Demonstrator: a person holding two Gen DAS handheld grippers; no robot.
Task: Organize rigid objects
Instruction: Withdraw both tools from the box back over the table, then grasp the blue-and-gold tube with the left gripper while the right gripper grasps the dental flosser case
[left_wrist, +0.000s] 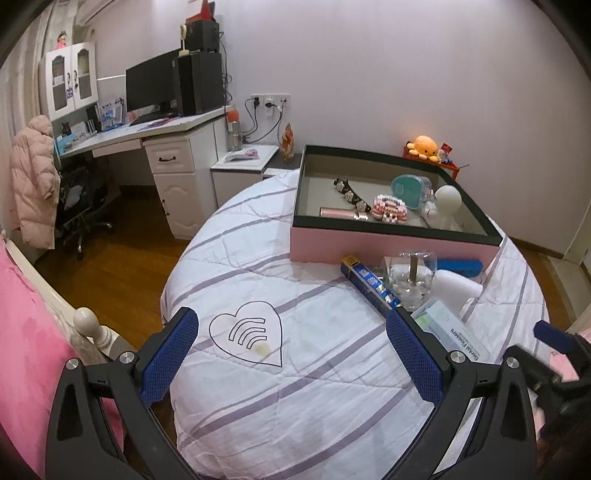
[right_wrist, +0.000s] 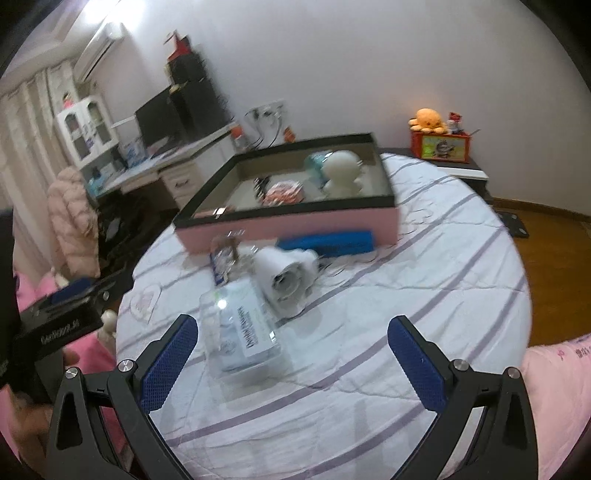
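A pink box (left_wrist: 388, 247) (right_wrist: 288, 225) with a dark rim stands on the bed. It holds a white figurine (left_wrist: 445, 205) (right_wrist: 341, 173), a teal case (left_wrist: 410, 190), a pink block toy (left_wrist: 389, 209), a hair clip and a pink tube. In front of the box lie a blue carton (left_wrist: 369, 282), a clear glass piece (left_wrist: 412, 277) (right_wrist: 231, 254), a white cylinder (right_wrist: 286, 282), a blue case (right_wrist: 325, 242) (left_wrist: 460, 266) and a clear floss box (right_wrist: 242, 334) (left_wrist: 454, 334). My left gripper (left_wrist: 291, 345) hangs open over bare bedding. My right gripper (right_wrist: 291, 349) is open, just short of the floss box.
The striped quilt (left_wrist: 295, 387) covers a round bed with a heart mark (left_wrist: 247, 332). A pink pillow (left_wrist: 33, 350) lies at the left. A desk, chair, nightstand and wooden floor lie beyond the bed. A red box with an orange plush (right_wrist: 428, 120) stands at the back right.
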